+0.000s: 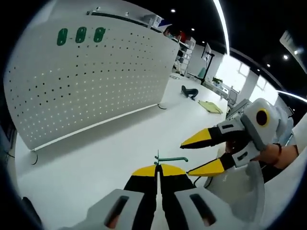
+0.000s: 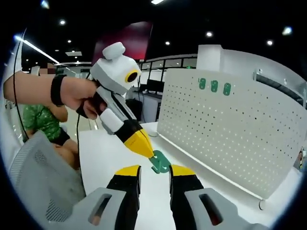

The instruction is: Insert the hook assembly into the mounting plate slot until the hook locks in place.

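One green hook (image 2: 160,162) — pinched by left gripper (image 1: 158,168) — three green on pegboard (image 2: 225,129).

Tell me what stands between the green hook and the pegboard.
Nothing visible does. The left gripper holds the green hook over bare white table, with open tabletop up to the pegboard. The right gripper sits off to the side.

Bright ceiling strip lights (image 1: 221,19), sharp focus, strong fisheye bending at edges.
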`<state>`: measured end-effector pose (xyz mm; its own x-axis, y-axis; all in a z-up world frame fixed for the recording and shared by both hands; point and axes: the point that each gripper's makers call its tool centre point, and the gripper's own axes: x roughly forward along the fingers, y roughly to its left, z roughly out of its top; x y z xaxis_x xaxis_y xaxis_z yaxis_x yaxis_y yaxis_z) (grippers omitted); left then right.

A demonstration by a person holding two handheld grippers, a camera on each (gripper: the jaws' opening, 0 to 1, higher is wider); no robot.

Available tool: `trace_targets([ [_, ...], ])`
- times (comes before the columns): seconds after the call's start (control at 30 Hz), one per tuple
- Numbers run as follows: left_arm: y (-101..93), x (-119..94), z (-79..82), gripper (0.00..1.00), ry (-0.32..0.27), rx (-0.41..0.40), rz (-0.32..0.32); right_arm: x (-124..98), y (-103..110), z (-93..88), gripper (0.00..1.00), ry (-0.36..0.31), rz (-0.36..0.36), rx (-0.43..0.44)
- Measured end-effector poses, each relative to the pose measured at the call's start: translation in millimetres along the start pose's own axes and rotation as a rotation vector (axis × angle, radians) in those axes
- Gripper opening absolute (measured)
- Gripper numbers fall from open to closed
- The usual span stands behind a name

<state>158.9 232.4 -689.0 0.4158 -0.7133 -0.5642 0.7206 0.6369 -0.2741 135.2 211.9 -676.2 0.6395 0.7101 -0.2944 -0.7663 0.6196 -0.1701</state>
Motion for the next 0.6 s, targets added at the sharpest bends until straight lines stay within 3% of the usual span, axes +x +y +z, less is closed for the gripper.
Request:
trace_targets([
  [0.1,-2.6,3,-1.8,0.01,0.016,-0.011,-0.017,3,0,-9.3,0.21,0.04,0.001,-0.002],
  [0.43,-10.7,2,-4.6,0.01,0.043,-0.023,-0.053,0,-2,-12.4,0.14,0.062,-0.035,-0.097],
  [0.6,-12.9,2,-8.7,0.01,0.063,-0.025,-0.063,6,5,-12.8,0.09,0.088,0.009,-0.147],
])
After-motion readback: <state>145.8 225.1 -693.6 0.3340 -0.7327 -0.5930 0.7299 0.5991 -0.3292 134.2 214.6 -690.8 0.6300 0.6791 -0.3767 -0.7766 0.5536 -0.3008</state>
